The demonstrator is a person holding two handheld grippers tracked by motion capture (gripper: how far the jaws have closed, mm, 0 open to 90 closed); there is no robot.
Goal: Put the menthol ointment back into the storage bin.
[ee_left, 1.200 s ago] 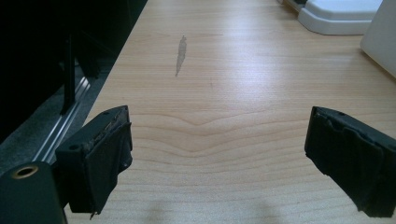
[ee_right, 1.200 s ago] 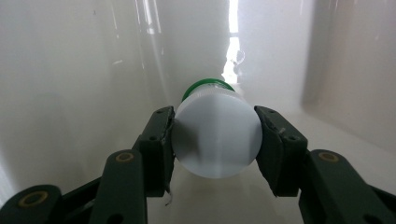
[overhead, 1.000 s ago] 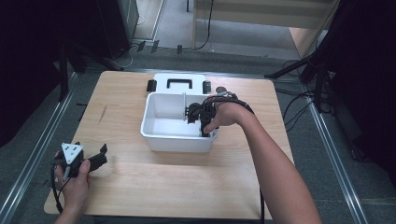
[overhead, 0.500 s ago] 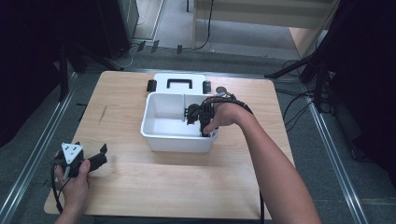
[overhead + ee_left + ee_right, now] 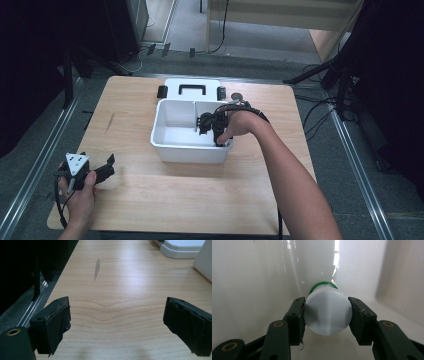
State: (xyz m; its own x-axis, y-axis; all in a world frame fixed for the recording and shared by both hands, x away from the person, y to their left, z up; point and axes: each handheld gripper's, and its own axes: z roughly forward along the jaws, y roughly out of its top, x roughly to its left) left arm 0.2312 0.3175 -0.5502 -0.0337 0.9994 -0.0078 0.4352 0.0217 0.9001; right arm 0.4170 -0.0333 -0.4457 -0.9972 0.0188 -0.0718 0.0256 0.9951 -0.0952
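- Looking down from the high view: wooden counter (image 5: 165,200) with a white bin (image 5: 175,135) near its middle, split by a divider into two compartments. A white lid (image 5: 192,87) with a black handle and black latches lies flat just behind the bin, touching or nearly touching its far wall.
- High view, right side: right gripper (image 5: 205,124) reaches down inside the bin's right compartment, the right hand (image 5: 240,125) over the near right rim. A small round grey object (image 5: 237,95) sits on the counter beside the lid; too small to identify.
- High view, left side: left gripper (image 5: 107,167) rests low at the counter's near left corner, held in the left hand (image 5: 80,192), well apart from the bin. Grey three-cornered plate on top.
- Left gripper view: jaws spread wide, nothing between them, bare wood grain beneath. A grey smear (image 5: 97,266) marks the wood farther ahead. Bin wall and lid edge at the upper right corner.
- Right gripper view: jaws pinch a white bottle (image 5: 327,315) by its round end face, one jaw on each side. A green band (image 5: 322,285) rings the bottle behind the white part. Glossy white bin walls all around.
- No readable brand, label or writing in any view.
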